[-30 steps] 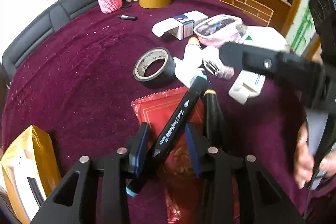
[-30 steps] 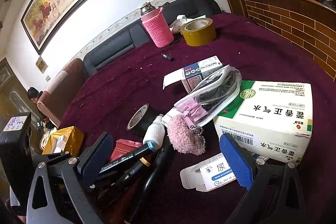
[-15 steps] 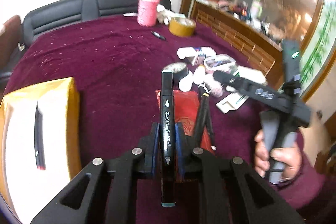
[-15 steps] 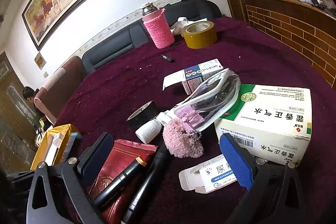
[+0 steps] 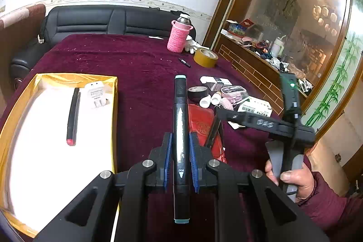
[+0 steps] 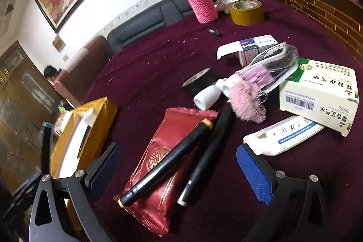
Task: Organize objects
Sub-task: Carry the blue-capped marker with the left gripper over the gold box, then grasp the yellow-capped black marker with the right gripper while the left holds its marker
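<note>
Left wrist view: the left gripper (image 5: 180, 160) is pinching a black marker (image 5: 180, 128) between its blue pads, the jaws pressing on the barrel from both sides, with the marker lying lengthwise along the jaws and its teal-capped far end pointing away from the camera, above the maroon desk (image 5: 140, 65). A yellow box (image 5: 114, 106) with a white interior is sitting on the desk to the left, holding a black pen with a red end (image 5: 73, 115) and a small white package (image 5: 97, 95). To the right, a hand (image 5: 292, 178) in a maroon sleeve is holding the right gripper's handle, and that gripper is reaching over a red packet (image 5: 202, 124). A black tape roll (image 5: 197, 92), a pink knitted bottle (image 5: 178, 36) and a yellow tape roll (image 5: 205, 57) are standing farther back. Right wrist view: the right gripper (image 6: 179, 162) is hovering with its jaws spread wide and nothing between the pads, above the red packet (image 6: 158, 162). A black marker with a tan cap (image 6: 168, 162) is lying on the packet, and a second black pen (image 6: 208, 158) is lying just beside it. A white bottle (image 6: 206, 96), a pink fluffy keyring (image 6: 245, 101), a clear pouch (image 6: 272, 65) and a white medicine box (image 6: 317, 92) are clustered beyond, with the yellow box (image 6: 99, 119) at the left.
</note>
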